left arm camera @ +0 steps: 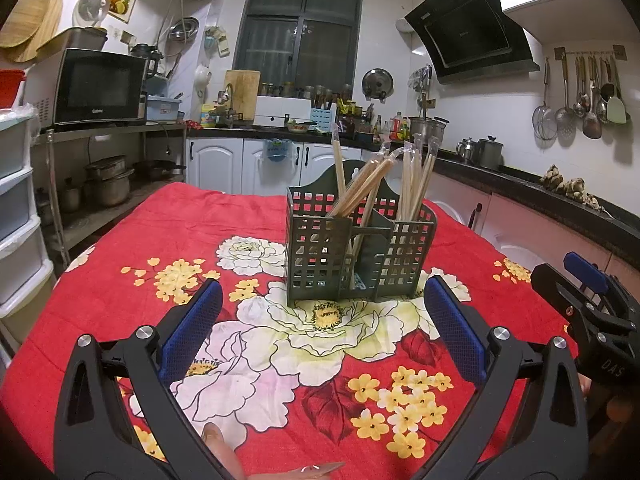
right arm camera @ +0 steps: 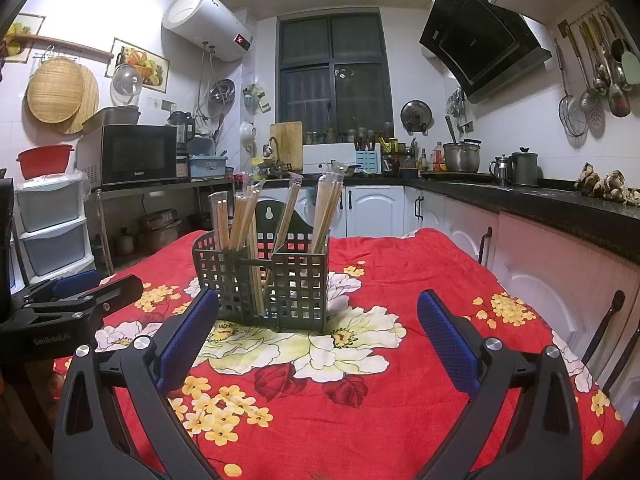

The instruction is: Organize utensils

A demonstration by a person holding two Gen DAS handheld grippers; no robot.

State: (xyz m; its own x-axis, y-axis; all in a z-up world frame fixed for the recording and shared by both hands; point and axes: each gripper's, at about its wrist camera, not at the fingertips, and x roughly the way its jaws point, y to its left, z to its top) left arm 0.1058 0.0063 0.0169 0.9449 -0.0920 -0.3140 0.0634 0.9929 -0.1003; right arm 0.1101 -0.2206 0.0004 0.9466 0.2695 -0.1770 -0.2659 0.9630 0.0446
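Note:
A dark green lattice utensil holder (left arm camera: 352,256) stands upright on the red floral tablecloth (left arm camera: 120,248); it also shows in the right wrist view (right arm camera: 276,280). Several wrapped wooden chopsticks (left arm camera: 372,184) stand in its compartments, also seen in the right wrist view (right arm camera: 248,216). My left gripper (left arm camera: 324,320) is open and empty, just in front of the holder. My right gripper (right arm camera: 318,328) is open and empty, also in front of the holder. The right gripper shows at the right edge of the left wrist view (left arm camera: 592,300); the left gripper shows at the left edge of the right wrist view (right arm camera: 72,296).
Kitchen counters (right arm camera: 520,196) with pots run behind and along the right of the table. A microwave (left arm camera: 96,88) sits on a metal rack at the left, beside plastic drawers (left arm camera: 16,216). Ladles hang on the right wall (left arm camera: 584,96). A thumb (left arm camera: 220,448) shows at the bottom edge.

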